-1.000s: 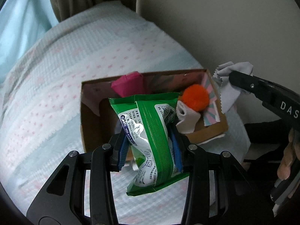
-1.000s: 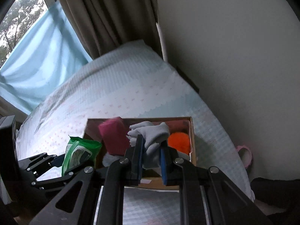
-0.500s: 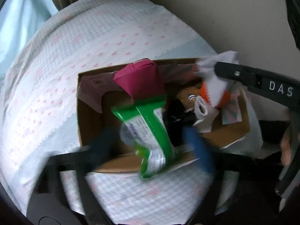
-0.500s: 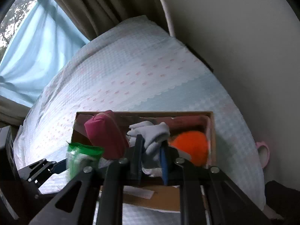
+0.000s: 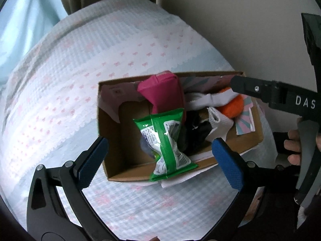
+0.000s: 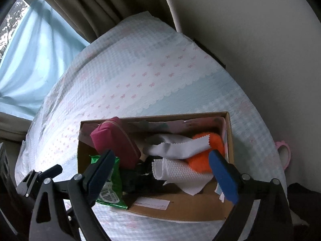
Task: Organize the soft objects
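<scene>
A cardboard box [image 5: 112, 120] [image 6: 180, 208] sits on the bed. In it lie a pink pouch [image 5: 162, 90] [image 6: 114, 142], an orange pompom [image 5: 232, 106] [image 6: 202, 158], a grey cloth [image 5: 210, 99] [image 6: 176, 148], a white textured cloth [image 5: 218, 124] [image 6: 180, 178] and something black. A green wipes pack [image 5: 166, 140] [image 6: 110, 188] leans over the box's near rim. My left gripper [image 5: 158, 160] is open and empty above the pack. My right gripper [image 6: 160, 174] is open and empty above the box.
The bed has a white and pale blue cover with pink bows [image 5: 100, 60] [image 6: 140, 76]. A wall runs along the right, curtains [image 6: 90, 4] at the back. A pink ring-shaped object [image 6: 283, 150] lies off the bed's right edge.
My left gripper opened and let the green pack fall onto the box's near rim. My right gripper opened and dropped the grey cloth into the box.
</scene>
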Available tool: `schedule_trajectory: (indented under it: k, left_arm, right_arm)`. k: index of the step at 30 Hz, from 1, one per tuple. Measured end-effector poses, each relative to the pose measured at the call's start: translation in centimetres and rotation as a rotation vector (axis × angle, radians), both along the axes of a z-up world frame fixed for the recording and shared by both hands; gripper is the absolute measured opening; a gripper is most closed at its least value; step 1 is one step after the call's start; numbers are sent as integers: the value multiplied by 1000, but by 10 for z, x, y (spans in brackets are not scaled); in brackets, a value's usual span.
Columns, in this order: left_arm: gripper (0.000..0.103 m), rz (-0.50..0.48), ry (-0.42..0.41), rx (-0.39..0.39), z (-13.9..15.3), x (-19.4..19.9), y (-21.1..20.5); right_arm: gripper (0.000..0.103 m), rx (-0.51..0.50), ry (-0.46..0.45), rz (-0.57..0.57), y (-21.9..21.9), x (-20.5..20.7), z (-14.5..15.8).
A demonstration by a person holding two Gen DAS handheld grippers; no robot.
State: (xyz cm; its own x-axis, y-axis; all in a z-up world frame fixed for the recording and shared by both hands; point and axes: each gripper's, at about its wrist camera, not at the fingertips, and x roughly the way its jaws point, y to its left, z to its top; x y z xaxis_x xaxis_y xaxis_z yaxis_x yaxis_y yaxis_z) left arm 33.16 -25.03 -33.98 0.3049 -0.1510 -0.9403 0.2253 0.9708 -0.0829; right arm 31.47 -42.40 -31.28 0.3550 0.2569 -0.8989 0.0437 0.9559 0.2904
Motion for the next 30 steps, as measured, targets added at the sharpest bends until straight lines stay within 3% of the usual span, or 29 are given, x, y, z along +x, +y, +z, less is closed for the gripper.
schedule_trajectory:
  k: [4, 10, 16, 23, 30]
  left_arm:
    - [103, 2, -48, -27, 26, -13, 8]
    - [103, 11, -146, -65, 91, -50, 29]
    - [103, 55, -319, -147, 185, -110, 69]
    - [103, 70, -521, -129, 268, -176, 112]
    - [103, 79, -671, -102, 310, -235, 144]
  right_arm:
    - [93, -33, -49, -4, 6, -14, 25]
    - [93, -61, -152, -33, 20, -56, 95]
    - [93, -152, -293, -38, 47, -116, 176]
    - [93, -207, -485, -68, 85, -199, 254]
    - [93, -218, -635, -102, 121, -264, 293]
